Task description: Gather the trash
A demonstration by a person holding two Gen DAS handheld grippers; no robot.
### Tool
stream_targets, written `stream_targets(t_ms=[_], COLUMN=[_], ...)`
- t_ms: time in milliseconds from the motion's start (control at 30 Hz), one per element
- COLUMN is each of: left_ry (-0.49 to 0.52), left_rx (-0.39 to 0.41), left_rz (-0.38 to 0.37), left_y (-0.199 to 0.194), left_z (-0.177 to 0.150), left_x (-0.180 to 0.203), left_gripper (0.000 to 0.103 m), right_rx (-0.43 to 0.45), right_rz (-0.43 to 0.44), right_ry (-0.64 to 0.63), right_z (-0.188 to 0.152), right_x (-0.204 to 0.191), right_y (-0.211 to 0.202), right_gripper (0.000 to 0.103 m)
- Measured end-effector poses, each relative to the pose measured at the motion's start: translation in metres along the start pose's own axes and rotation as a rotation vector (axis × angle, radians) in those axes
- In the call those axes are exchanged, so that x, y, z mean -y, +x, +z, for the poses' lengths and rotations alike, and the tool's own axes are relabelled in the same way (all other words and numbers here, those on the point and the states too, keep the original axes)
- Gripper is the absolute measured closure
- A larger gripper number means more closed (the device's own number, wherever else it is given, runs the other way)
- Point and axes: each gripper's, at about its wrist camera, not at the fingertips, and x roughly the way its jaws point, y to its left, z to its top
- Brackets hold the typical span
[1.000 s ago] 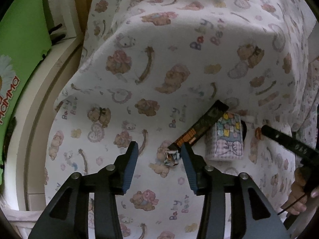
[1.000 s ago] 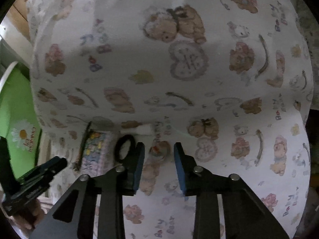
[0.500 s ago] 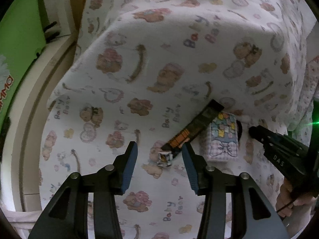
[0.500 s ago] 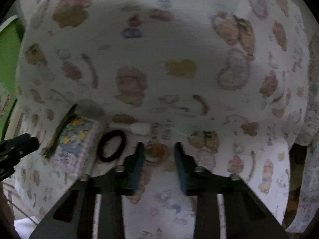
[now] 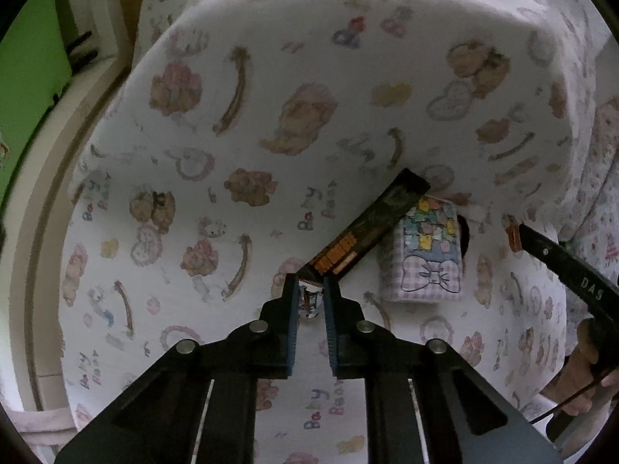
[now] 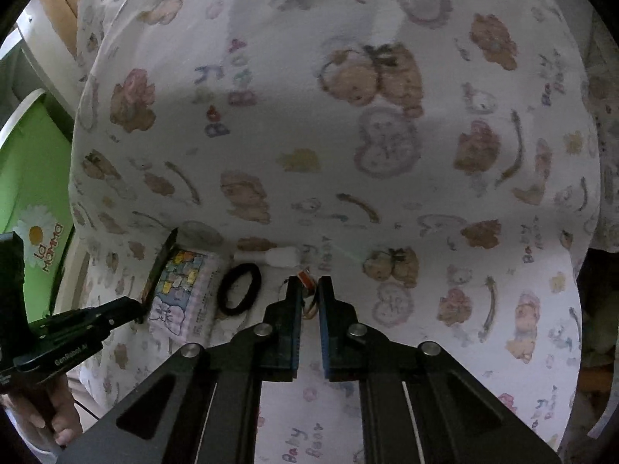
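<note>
My left gripper (image 5: 310, 285) is shut on a small crumpled silver wrapper (image 5: 310, 301) lying on the bear-print blanket (image 5: 271, 123). A long black and orange snack wrapper (image 5: 367, 228) lies just beyond it, leaning on a pastel tissue pack (image 5: 425, 255). My right gripper (image 6: 308, 285) is shut on a small orange-brown candy wrapper (image 6: 305, 279) on the same blanket; it shows at the right in the left wrist view (image 5: 514, 237). The left gripper shows at the lower left of the right wrist view (image 6: 127, 305).
A black hair tie (image 6: 238, 289) and a white stub (image 6: 284, 256) lie next to the tissue pack (image 6: 178, 290). A green box with a daisy (image 6: 35, 208) stands at the left beyond the bed's cream frame (image 5: 42, 201).
Both grippers have closed from open: the left on the silver wrapper, the right on the orange-brown wrapper. Both moved slightly closer to the blanket.
</note>
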Motion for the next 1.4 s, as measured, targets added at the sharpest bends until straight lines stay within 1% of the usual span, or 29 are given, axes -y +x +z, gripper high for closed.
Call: stream_targets(t_ms=[33, 100, 167, 333, 467, 533, 633, 733, 767, 867, 1000, 1167, 1267, 1400], left_ry=[0.009, 0.022, 0.027, 0.023, 0.018, 0.034, 0.057, 0.045, 0.040, 0.038, 0.062, 0.036, 0.020, 0.031], left_rx=[0.011, 0.026, 0.036, 0.074, 0.101, 0.126, 0.156, 0.160, 0.161, 0.184, 0.211, 0.236, 0.247, 0.229], left_rz=[0.007, 0.011, 0.011, 0.036, 0.059, 0.075, 0.084, 0.065, 0.059, 0.064, 0.057, 0.038, 0.030, 0.013], left_y=[-0.003, -0.009, -0.013, -0.027, -0.036, -0.045, -0.059, -0.073, -0.079, -0.099, -0.127, -0.150, -0.153, -0.140], left_z=[0.000, -0.002, -0.003, -0.011, -0.021, -0.028, -0.040, -0.053, -0.056, -0.069, -0.093, -0.122, -0.140, -0.161], left_x=[0.003, 0.006, 0.008, 0.001, -0.003, -0.002, 0.002, 0.004, 0.004, 0.009, 0.014, 0.013, 0.015, 0.023], left_gripper=[0.092, 0.092, 0.092, 0.092, 0.092, 0.092, 0.092, 0.092, 0.092, 0.092, 0.091, 0.091, 0.091, 0.091], right_rx=[0.007, 0.021, 0.025, 0.026, 0.038, 0.042, 0.049, 0.076, 0.080, 0.089, 0.117, 0.130, 0.138, 0.134], right_rz=[0.012, 0.026, 0.027, 0.023, 0.018, 0.018, 0.028, 0.046, 0.051, 0.073, 0.091, 0.128, 0.144, 0.163], right_ry=[0.005, 0.001, -0.018, -0.058, -0.099, -0.120, -0.143, -0.179, -0.182, -0.190, -0.225, -0.229, -0.248, -0.263], right_z=[0.006, 0.005, -0.003, -0.006, -0.015, -0.020, -0.028, -0.040, -0.041, -0.048, -0.066, -0.098, -0.122, -0.155], right_x=[0.000, 0.002, 0.004, 0.009, -0.001, -0.005, -0.009, -0.018, -0.015, -0.022, -0.036, -0.041, -0.043, -0.044], right_y=[0.001, -0.004, -0.012, -0.025, -0.031, -0.035, -0.046, -0.066, -0.074, -0.097, -0.134, -0.173, -0.191, -0.200], right_gripper=[0.094, 0.094, 0.094, 0.094, 0.094, 0.094, 0.094, 0.094, 0.094, 0.094, 0.094, 0.094, 0.094, 0.094])
